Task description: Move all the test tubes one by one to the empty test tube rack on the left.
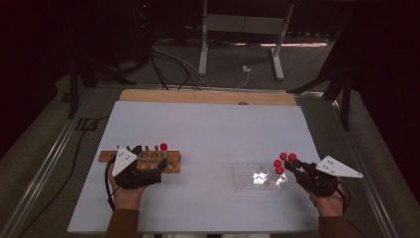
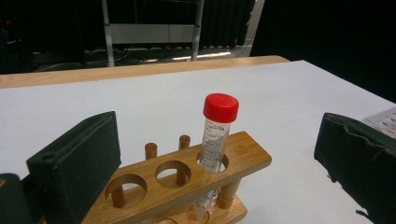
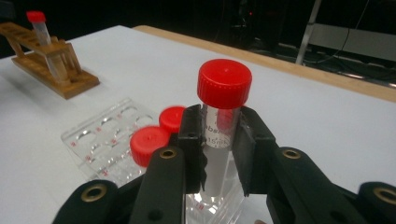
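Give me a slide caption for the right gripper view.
Right gripper clamps a red-capped tube above a clear tray.

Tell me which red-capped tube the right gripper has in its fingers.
The tallest tube at the clear tray, clamped by the right gripper. Two others stand free beside it; the fourth sits in the wooden rack.

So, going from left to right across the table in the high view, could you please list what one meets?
Left hand-held gripper → wooden rack with one red-capped tube → clear plastic tray → right hand-held gripper gripping a red-capped tube.
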### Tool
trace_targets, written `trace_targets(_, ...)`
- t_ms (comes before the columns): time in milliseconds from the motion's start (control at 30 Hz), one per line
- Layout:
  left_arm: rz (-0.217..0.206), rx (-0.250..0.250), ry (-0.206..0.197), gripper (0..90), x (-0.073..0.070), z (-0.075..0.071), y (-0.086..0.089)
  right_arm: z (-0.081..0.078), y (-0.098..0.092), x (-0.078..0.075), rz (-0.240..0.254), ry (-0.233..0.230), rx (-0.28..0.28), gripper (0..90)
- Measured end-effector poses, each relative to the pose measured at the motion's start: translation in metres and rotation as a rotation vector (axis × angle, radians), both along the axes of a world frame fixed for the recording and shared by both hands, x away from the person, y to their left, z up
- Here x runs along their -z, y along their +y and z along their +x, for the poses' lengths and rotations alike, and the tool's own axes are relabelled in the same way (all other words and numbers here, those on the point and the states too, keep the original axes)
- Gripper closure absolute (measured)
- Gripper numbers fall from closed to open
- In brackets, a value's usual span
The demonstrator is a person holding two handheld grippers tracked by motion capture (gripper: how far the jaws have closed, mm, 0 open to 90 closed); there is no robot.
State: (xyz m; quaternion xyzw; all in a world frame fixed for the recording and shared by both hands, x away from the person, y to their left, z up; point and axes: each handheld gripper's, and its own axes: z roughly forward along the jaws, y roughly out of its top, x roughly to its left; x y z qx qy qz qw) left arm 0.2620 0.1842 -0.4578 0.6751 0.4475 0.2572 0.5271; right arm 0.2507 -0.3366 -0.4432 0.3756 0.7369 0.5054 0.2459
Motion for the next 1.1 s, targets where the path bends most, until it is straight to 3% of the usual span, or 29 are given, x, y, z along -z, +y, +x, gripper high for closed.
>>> trace_targets(500,-0.010,0.022,-0.035,1.3,-0.013,-0.005,-0.006,-0.010,-0.004,-0.027,-0.019,-0.019,0.002,73.6)
trace_targets(1100,-0.019,0.040,-0.061,1.3,-0.026,-0.011,-0.013,-0.024,0.005,-0.039,-0.039,0.029,-0.105,73.6)
